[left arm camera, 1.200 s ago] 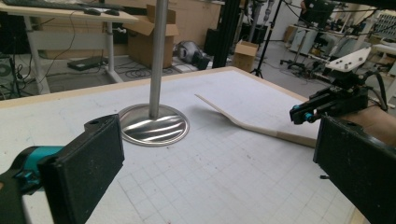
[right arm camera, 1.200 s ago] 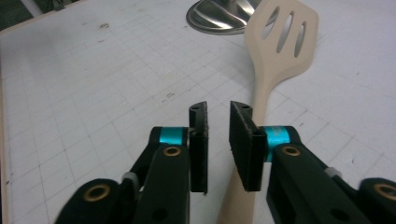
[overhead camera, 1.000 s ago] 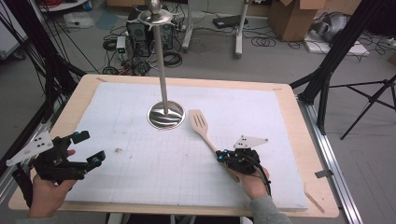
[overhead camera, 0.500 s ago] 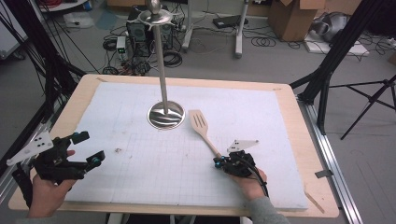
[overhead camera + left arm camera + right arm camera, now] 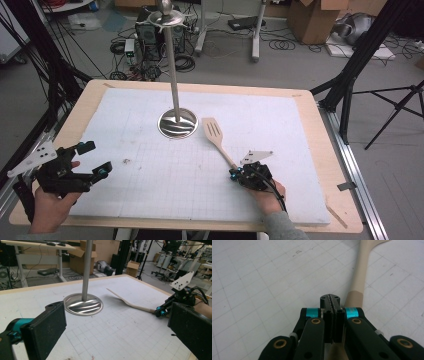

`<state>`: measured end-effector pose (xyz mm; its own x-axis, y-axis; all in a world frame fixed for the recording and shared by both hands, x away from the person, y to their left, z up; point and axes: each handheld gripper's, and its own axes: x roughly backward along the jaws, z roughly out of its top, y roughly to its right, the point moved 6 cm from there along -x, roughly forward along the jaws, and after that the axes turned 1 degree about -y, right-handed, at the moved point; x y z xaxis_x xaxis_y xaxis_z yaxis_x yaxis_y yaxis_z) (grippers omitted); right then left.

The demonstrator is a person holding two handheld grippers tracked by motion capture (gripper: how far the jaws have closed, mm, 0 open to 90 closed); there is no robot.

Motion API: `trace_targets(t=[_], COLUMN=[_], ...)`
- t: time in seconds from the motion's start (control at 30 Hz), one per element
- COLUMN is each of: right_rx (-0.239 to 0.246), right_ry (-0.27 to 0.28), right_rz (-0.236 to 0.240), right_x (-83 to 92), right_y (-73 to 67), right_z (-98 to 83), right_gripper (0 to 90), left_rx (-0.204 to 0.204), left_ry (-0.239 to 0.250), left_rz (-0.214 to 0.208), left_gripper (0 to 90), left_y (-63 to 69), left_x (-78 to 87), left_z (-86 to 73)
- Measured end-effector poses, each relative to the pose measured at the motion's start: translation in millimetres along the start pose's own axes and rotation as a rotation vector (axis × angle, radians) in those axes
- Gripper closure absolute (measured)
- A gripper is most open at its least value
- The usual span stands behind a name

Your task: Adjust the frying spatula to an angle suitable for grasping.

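Lying flat right of the stand base (image 5: 177, 123) — wooden spatula (image 5: 215, 134). Right gripper (image 5: 240, 174) jaws pressed together, seemingly atop the handle end, not around it; reopen first. Left gripper (image 5: 93, 159) agape, idle.

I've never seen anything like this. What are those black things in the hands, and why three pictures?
No robot: a person holds a gripping tool in each hand. One picture looks down from above the table; the other two come from cameras riding on the tools, looking along their black jaws. On the white gridded mat are a wooden slotted spatula and a metal stand with a round base. The left tool is open, holding nothing. The right tool is shut, jaws together beside the spatula's handle, apparently not around it.
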<state>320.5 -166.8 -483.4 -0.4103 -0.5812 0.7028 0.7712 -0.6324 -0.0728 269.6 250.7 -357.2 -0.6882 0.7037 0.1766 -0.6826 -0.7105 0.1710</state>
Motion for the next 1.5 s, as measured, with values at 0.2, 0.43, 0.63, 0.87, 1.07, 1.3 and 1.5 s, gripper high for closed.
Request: trace_targets(t=[0.2, 0.43, 0.63, 0.87, 1.07, 1.3, 1.5], right_rx=[0.016, 0.048, 0.034, 0.009, -0.012, -0.029, -0.03], right_ry=[-0.016, -0.035, -0.037, -0.031, -0.017, -0.003, -0.005], right_rz=[-0.012, -0.038, -0.05, -0.064, -0.061, -0.059, -0.083], right_x=[-0.1, 0.0, 3.8, 10.0, 13.7, 16.5, 19.9], right_y=[-0.5, -1.4, 4.7, 14.5, 20.9, 26.4, 32.6], right_z=[0.7, 0.5, -2.1, -7.4, -11.0, -13.7, -16.6], right_gripper=[90.0, 90.0, 90.0, 90.0, 90.0, 90.0, 90.0], left_rx=[0.001, 0.007, 0.008, 0.006, 0.007, 0.008, 0.007], left_ry=[0.004, 0.006, 0.004, 0.002, -0.003, -0.002, -0.005], left_rz=[0.003, 0.008, 0.006, 0.004, 0.001, 0.0, -0.004], left_gripper=[2.1, 2.1, 2.1, 2.1, 2.1, 2.1, 2.1], left_y=[-0.9, -1.9, -2.0, -1.6, -1.6, -2.0, -1.8], left_x=[2.0, 3.7, 3.3, 1.6, 0.1, -0.8, -1.2], left_z=[0.2, -0.4, -0.7, -0.9, -1.7, -1.7, -2.0])
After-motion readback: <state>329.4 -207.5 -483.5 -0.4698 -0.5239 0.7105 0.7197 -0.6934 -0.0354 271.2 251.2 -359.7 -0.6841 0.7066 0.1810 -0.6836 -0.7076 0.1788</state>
